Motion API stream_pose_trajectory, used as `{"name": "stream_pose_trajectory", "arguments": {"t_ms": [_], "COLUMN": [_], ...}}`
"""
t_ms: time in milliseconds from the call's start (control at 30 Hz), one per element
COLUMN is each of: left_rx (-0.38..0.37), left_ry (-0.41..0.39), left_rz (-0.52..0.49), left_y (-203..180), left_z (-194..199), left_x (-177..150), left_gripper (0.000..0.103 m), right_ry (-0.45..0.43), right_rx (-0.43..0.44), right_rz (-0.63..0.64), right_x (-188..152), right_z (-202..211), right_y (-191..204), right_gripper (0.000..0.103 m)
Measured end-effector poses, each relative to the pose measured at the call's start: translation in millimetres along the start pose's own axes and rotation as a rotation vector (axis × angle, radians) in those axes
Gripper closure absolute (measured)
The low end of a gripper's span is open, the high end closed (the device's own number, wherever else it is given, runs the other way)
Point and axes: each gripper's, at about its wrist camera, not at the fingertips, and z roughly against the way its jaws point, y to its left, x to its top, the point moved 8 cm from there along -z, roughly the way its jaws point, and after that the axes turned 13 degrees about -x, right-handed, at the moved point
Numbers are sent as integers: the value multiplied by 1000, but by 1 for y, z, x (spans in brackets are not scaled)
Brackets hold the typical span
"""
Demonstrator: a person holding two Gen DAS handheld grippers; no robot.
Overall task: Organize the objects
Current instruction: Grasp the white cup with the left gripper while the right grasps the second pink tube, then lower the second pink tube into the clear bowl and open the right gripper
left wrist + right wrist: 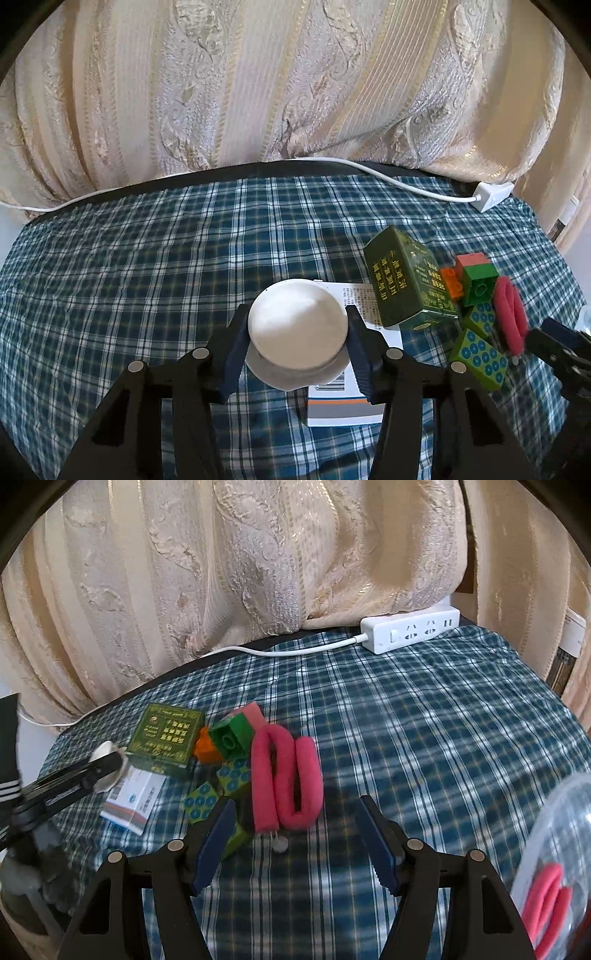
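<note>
A white domed object (297,325) rests on a flat white box (343,410) on the checked cloth. My left gripper (295,332) is shut on it, a pad pressed against each side. To its right lie a dark green box (406,284), green, orange and pink bricks (478,282), blue-dotted green blocks (480,354) and a folded pink foam roll (511,314). In the right wrist view my right gripper (295,802) stands open just short of the pink foam roll (284,779), nothing between its pads. The green box (166,734) and bricks (231,738) sit left of the roll.
A white power strip (410,627) and its cable (369,173) lie along the far edge before a cream curtain (258,81). A clear plastic container (557,834) with something pink inside sits at the right. A small white peg (279,845) lies below the roll.
</note>
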Motion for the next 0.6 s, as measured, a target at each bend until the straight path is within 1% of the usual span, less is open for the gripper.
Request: {"name": "stream_pose_trajectory", "arguments": {"t_ms": [233,433,467,533,567,600], "left_rx": [-1,-1,-2,-3,-5,-6], "left_ry": [-10,-1,1,4,6,7], "left_rz": [-10,-17,-18,-22,-25,-27], "left_y": [-5,-9,-10,-12,-13,-14], "left_z": [5,3,2,2,1,1], "left_x": [2,-1,-1,-2,-2,-3], "left_gripper": [52,52,52,52,52,52], "right_ry": [20,38,30,23,22,20], "right_rx": [-12,-6,-9,-17,-19,-23], "right_rz": [21,32,38,59,66,72], "right_x": [4,4,4,4,4,3], "right_z": [-19,-32,-32,-32,-32,-31], "right_y": [7,10,10,12,13,13], "right_gripper": [32,32,35,43,50,52]}}
